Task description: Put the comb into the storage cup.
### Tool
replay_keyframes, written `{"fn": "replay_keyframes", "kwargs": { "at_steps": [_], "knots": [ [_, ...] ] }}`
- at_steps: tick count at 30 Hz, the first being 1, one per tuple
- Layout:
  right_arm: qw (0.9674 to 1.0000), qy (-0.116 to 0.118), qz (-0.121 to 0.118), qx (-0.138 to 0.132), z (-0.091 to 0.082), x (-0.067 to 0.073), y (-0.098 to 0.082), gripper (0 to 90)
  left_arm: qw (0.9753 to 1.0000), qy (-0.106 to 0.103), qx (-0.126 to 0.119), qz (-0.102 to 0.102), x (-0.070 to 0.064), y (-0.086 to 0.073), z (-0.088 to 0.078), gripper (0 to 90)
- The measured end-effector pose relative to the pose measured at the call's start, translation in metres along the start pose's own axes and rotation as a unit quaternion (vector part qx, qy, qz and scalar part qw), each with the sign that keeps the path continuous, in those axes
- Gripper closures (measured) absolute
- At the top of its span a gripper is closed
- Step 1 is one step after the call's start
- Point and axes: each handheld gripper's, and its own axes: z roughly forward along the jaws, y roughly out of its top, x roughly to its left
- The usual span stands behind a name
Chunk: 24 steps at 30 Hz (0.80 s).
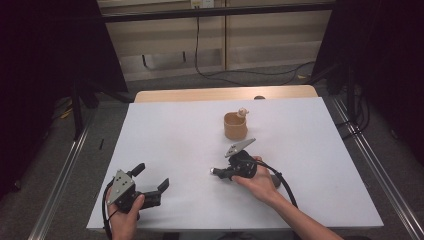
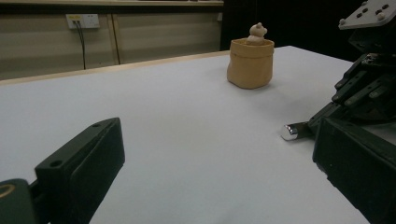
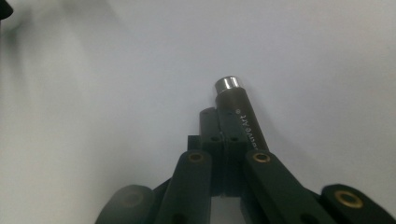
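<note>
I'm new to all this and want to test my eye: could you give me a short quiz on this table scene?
1. True or false: the right tongs are shut on a dark pen with a silver tip.
2. What stands in the tan pouch? A) a small figure B) a spoon C) a ball
3. How do the left tongs stand?

Key: 1 true. 2 A, the figure. 3 open, nothing between them.
</note>
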Motion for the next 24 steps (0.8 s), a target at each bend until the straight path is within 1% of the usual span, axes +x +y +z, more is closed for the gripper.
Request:
{"fn": "replay_keyframes", "kwargs": {
  "at_steps": [1, 4, 8, 11, 13, 15, 18, 20, 21, 23, 24],
  "knots": [
    [1.0000, -0.002, 0.003, -0.003, 0.0003, -0.0005, 0.0001, 90.0, 1.0000, -0.001, 0.000, -0.001, 0.0001, -0.0001, 0.0001, 2.4],
    [0.9999, -0.011, 0.000, -0.009, 0.0005, -0.0020, -0.0001, 90.0, 1.0000, 0.000, -0.001, 0.000, 0.0000, 0.0001, 0.0000, 2.4],
    [0.9999, -0.004, 0.001, -0.014, -0.0009, -0.0030, 0.0004, 90.0, 1.0000, -0.001, 0.000, -0.002, 0.0001, 0.0000, 0.0002, 2.4],
    [0.9998, -0.012, 0.001, -0.016, -0.0029, -0.0036, 0.0009, 90.0, 1.0000, -0.001, 0.003, 0.003, 0.0004, -0.0001, 0.0006, 2.4],
    [0.9998, -0.011, 0.004, -0.017, -0.0024, -0.0048, 0.0006, 90.0, 1.0000, -0.002, 0.004, 0.004, 0.0000, -0.0001, 0.0009, 2.4],
    [0.9998, -0.014, 0.001, -0.017, -0.0010, -0.0045, 0.0007, 90.0, 1.0000, -0.002, 0.003, 0.002, -0.0005, -0.0002, 0.0013, 2.4],
    [0.9999, -0.011, 0.001, -0.012, 0.0013, -0.0044, 0.0007, 90.0, 1.0000, -0.001, 0.003, 0.000, -0.0003, -0.0003, 0.0014, 2.4],
    [0.9999, -0.013, 0.003, -0.010, 0.0027, -0.0042, 0.0005, 90.0, 1.0000, 0.000, 0.003, 0.003, 0.0001, 0.0000, 0.0009, 2.4],
    [0.9998, -0.015, 0.003, -0.010, 0.0029, -0.0043, 0.0003, 90.0, 1.0000, -0.001, 0.003, 0.004, 0.0001, 0.0000, 0.0007, 2.4],
    [0.9995, -0.027, 0.006, -0.014, 0.0022, -0.0050, 0.0001, 90.0, 1.0000, -0.001, 0.002, 0.003, 0.0001, 0.0000, 0.0004, 2.4],
    [0.9994, -0.029, 0.008, -0.016, 0.0019, -0.0056, 0.0001, 90.0, 1.0000, 0.000, 0.001, 0.002, 0.0002, -0.0001, 0.0005, 2.4]
  ]
}}
